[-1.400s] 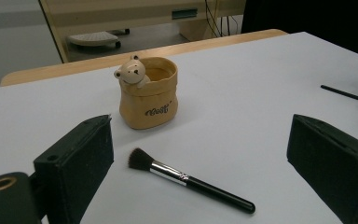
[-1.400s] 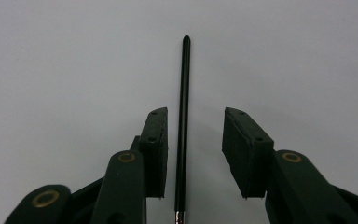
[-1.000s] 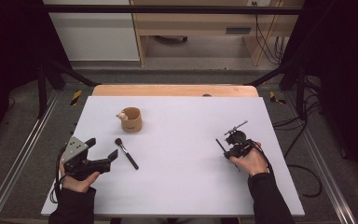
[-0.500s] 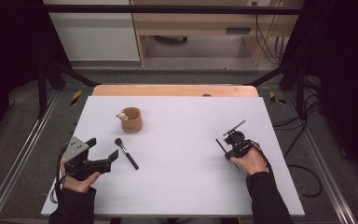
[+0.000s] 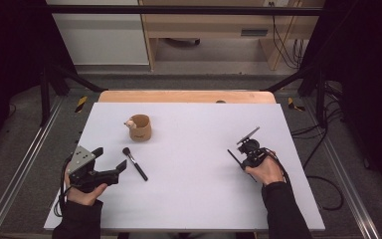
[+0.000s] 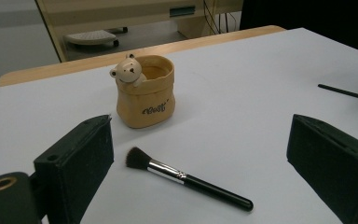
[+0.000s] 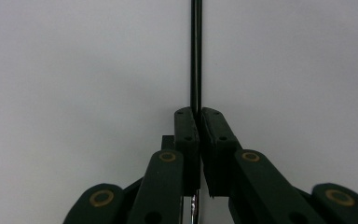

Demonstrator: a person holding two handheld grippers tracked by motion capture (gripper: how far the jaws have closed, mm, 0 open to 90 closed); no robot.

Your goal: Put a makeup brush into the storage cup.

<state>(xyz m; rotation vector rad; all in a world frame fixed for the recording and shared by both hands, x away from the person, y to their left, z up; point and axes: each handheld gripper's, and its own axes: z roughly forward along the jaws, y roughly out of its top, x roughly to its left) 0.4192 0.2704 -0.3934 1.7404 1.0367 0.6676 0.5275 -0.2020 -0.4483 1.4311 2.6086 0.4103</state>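
A tan bear-faced ceramic cup (image 5: 140, 127) stands on the white-topped bench (image 5: 189, 199). Just in front of the cup lies a black-handled makeup brush (image 5: 135, 164). The left tool (image 5: 110, 170) sits front-left of the cup, the right tool (image 5: 238, 158) well off to its right.

Tan bear cup (image 5: 140, 128) upright on white tbl (image 5: 189, 204); cables (image 5: 284, 47) on floor nr wooden desk (image 5: 204, 22) behind.

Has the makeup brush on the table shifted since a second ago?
No. The makeup brush lies at the same spot below the bear cup, ahead of the left gripper.
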